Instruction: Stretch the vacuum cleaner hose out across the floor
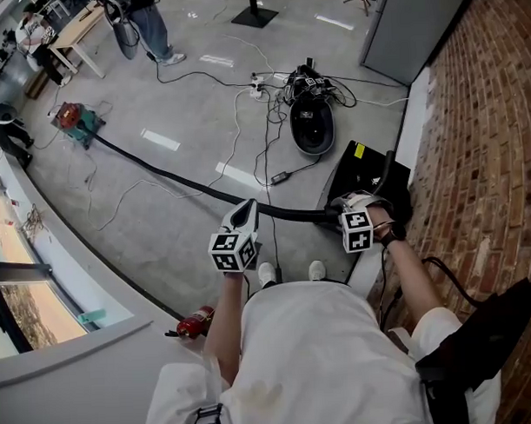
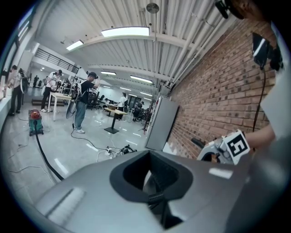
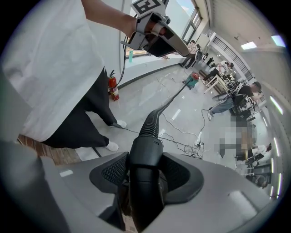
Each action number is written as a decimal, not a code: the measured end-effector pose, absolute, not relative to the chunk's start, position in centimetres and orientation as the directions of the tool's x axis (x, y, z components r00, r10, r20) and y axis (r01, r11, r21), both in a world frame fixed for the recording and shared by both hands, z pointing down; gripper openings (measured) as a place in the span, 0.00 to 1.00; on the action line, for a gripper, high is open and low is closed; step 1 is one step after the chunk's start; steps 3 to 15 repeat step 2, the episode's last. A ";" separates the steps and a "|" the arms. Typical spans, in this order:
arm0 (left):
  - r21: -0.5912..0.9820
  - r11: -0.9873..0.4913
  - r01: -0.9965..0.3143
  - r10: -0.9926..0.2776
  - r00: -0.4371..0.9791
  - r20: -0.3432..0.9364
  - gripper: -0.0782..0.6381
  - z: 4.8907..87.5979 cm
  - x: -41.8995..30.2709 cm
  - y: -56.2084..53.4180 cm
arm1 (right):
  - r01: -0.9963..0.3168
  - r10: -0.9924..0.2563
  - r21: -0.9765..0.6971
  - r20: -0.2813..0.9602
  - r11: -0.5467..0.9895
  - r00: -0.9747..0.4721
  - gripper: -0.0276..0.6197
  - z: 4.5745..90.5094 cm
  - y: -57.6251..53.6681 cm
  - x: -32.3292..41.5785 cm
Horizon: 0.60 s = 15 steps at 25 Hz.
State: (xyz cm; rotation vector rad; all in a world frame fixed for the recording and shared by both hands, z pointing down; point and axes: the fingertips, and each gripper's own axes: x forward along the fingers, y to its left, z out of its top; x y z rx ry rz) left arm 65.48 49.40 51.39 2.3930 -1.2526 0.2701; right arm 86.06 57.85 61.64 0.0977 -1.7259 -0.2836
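Observation:
A black ribbed hose [image 1: 173,178] runs across the grey floor from a red and green vacuum cleaner [image 1: 74,120] at the far left to my feet. My right gripper [image 1: 340,217] is shut on the hose's smooth black end cuff [image 3: 144,157], and the ribbed hose [image 3: 152,123] leads away from it toward the vacuum cleaner [image 3: 192,79]. My left gripper [image 1: 246,212] hovers over the hose a little further along. Its jaws [image 2: 152,175] stand apart, with only a short ribbed bit low in the gap. I cannot tell whether it touches the hose. The vacuum cleaner [image 2: 35,120] stands far off.
A brick wall [image 1: 479,112] runs along my right. Ahead lie a black rounded device [image 1: 312,125] with tangled cables, a power strip and a black case [image 1: 364,164]. A fire extinguisher [image 1: 195,322] lies by the low wall on my left. People stand at tables [image 1: 146,24] at the far end.

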 end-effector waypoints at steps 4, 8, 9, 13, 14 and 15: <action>0.276 -0.500 -0.821 -0.737 0.571 0.361 0.11 51.4 65.6 49.4 | 0.095 -0.215 0.235 0.959 0.967 -0.185 0.41 61.9 58.2 85.9; 0.276 -0.500 -0.821 -0.737 0.571 0.361 0.11 51.4 65.6 49.4 | 0.095 -0.215 0.235 0.959 0.967 -0.185 0.41 61.9 58.2 85.9; 0.276 -0.500 -0.821 -0.737 0.571 0.361 0.11 51.4 65.6 49.4 | 0.095 -0.215 0.235 0.959 0.967 -0.185 0.41 61.9 58.2 85.9; 0.276 -0.500 -0.821 -0.737 0.571 0.361 0.11 51.4 65.6 49.4 | 0.095 -0.215 0.235 0.959 0.967 -0.185 0.41 61.9 58.2 85.9; 0.276 -0.500 -0.821 -0.737 0.571 0.361 0.11 51.4 65.6 49.4 | 0.095 -0.215 0.235 0.959 0.967 -0.185 0.41 61.9 58.2 85.9; 0.276 -0.500 -0.821 -0.737 0.571 0.361 0.11 51.4 65.6 49.4 | 0.095 -0.215 0.235 0.959 0.967 -0.185 0.41 61.9 58.2 85.9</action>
